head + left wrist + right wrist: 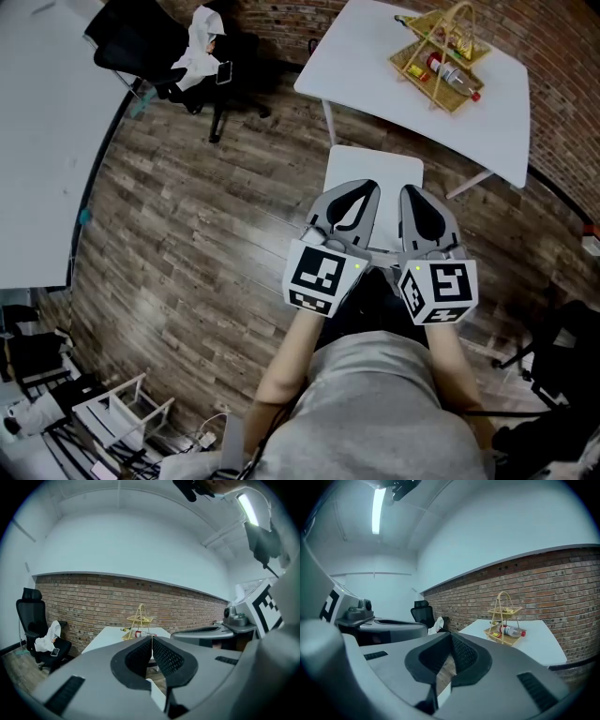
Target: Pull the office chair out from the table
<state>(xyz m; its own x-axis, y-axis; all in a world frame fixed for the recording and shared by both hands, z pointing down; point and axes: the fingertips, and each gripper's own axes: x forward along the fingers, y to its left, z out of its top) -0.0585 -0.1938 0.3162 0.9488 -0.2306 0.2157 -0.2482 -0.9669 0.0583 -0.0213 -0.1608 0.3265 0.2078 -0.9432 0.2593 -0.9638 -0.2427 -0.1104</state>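
Presently both grippers hover side by side on the near side of the white square desk (375, 66), over the brown wood-plank floor (206, 234). The left gripper (364, 187) has its black ribbed jaws pressed together with nothing between them, and the right gripper (413, 193) is the same: jaws closed, empty. Both point towards the desk and tilt slightly down. Just off the desk's near edge, beneath the jaw tips, lies a flat white rectangular panel (373, 167); what it belongs to cannot be told.

On the desk's far right part stands a yellow two-tier wire basket (439, 52) holding a clear bottle with a red cap (452, 77).

Well to the left of the desk stands the black mesh-backed office chair (187, 47), with a crumpled white cloth (199, 47) and a dark phone (225, 72) on its seat.
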